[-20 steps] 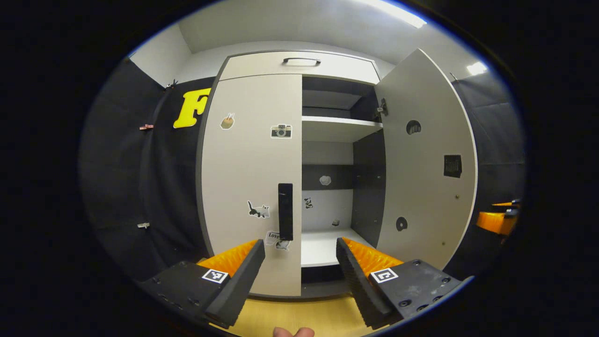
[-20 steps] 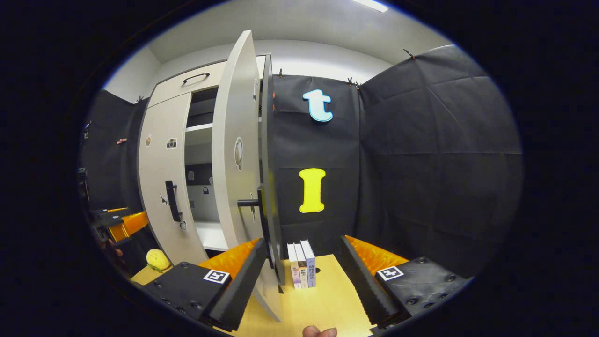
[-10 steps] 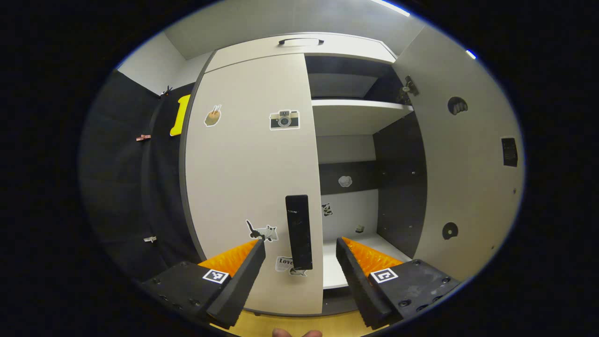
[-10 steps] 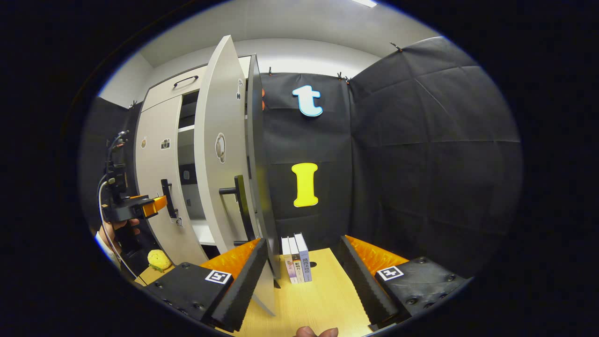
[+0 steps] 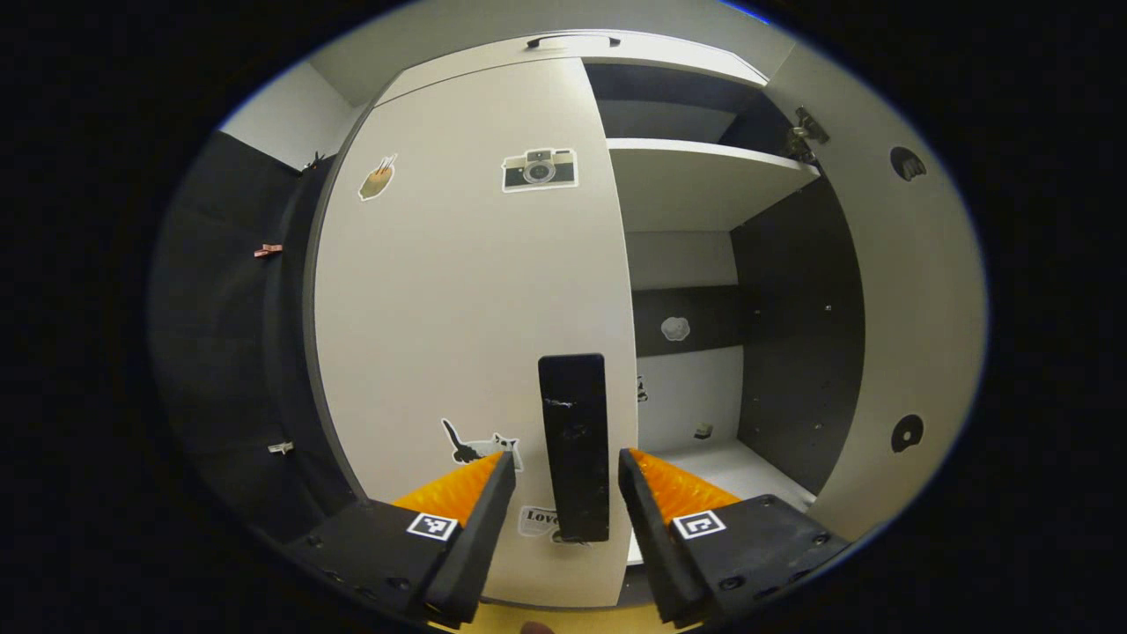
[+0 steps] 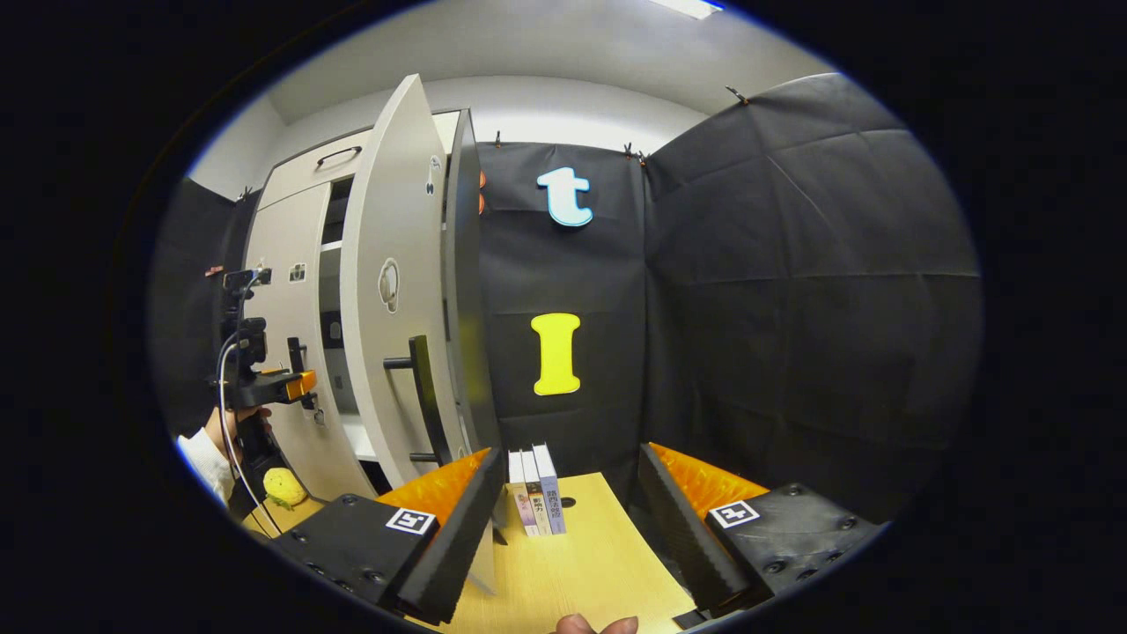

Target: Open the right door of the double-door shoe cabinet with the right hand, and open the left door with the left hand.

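The left gripper [image 5: 558, 515] is spread wide, with the black handle [image 5: 575, 445] of the closed left door [image 5: 467, 291] framed between its fingers, none seen pressing it. Beyond, to the right, a white shelf [image 5: 696, 180] is exposed inside the cabinet. The right gripper [image 6: 563, 515] is released, gripping nothing, above the wooden surface [image 6: 585, 568]. Just ahead stand three books [image 6: 533, 489]; to its left the right door [image 6: 392, 291] is swung wide.
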{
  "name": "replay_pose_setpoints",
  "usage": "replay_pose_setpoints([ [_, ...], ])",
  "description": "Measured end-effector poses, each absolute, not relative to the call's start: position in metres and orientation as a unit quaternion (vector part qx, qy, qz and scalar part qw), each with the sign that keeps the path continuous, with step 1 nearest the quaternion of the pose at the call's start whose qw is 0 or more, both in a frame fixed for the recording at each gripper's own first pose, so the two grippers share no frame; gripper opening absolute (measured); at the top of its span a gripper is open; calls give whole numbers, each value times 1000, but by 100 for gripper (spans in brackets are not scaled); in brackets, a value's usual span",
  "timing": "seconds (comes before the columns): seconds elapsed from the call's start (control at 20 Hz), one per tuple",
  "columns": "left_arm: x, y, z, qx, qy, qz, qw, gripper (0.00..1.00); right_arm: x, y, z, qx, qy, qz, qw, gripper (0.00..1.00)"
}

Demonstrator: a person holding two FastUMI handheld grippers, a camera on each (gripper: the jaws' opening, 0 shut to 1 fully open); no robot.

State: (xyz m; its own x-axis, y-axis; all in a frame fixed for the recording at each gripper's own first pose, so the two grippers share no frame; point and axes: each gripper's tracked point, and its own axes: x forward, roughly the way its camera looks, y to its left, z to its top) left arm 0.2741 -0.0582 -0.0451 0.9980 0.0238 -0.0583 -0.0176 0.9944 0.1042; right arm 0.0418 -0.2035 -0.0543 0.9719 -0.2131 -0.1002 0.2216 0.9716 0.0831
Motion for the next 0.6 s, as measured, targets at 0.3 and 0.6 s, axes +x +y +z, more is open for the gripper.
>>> replay_pose_setpoints([
  [0.3, 284, -66, -48, 49, 29, -1, 998, 42, 35, -211, -53, 40, 44, -118, 991, 97],
  [0.6, 284, -66, -55, 38, 32, 7, 999, 36, 33, -217, -55, 47, 39, -130, 990, 98],
])
